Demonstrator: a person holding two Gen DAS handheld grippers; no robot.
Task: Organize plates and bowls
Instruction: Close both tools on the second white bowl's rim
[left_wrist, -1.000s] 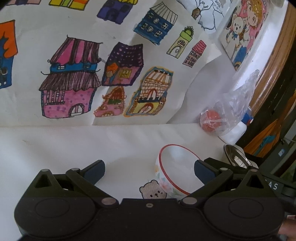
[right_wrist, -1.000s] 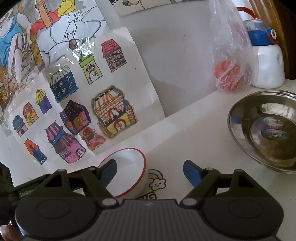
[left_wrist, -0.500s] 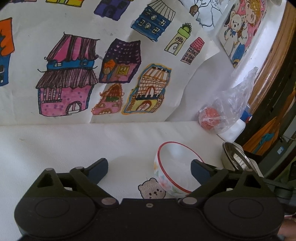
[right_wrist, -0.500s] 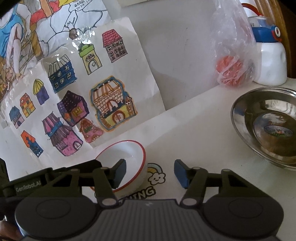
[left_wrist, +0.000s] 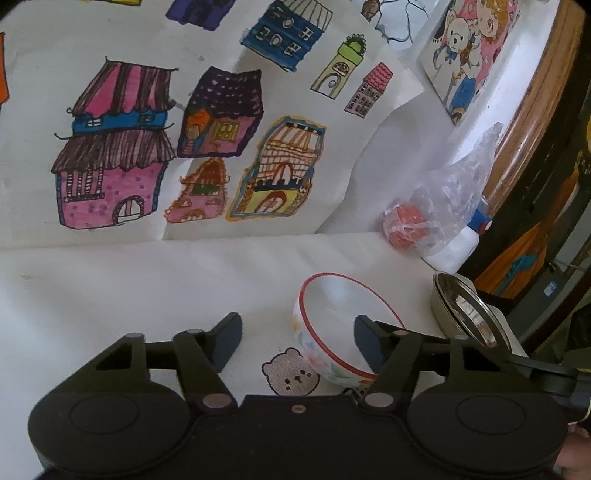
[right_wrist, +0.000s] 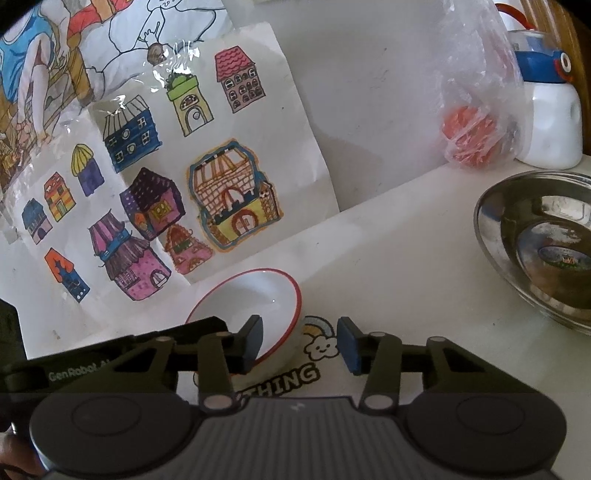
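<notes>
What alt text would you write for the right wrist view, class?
The right gripper, jaws open, straddles the rim of a red-rimmed white bowl on a white table. A steel bowl sits at right; house drawings lean behind.

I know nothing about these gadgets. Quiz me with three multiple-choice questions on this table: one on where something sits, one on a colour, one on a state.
1. The steel bowl lies where from the white bowl?
A. To its right
B. Inside it
C. To its left

2. The white bowl's rim is
A. blue
B. red
C. gold

3. The right gripper is
A. shut on the steel bowl
B. shut on nothing
C. open, straddling the white bowl's rim

Answers: 1 A, apart on the table. 2 B, a thin red line. 3 C, one finger inside, one outside.
</notes>
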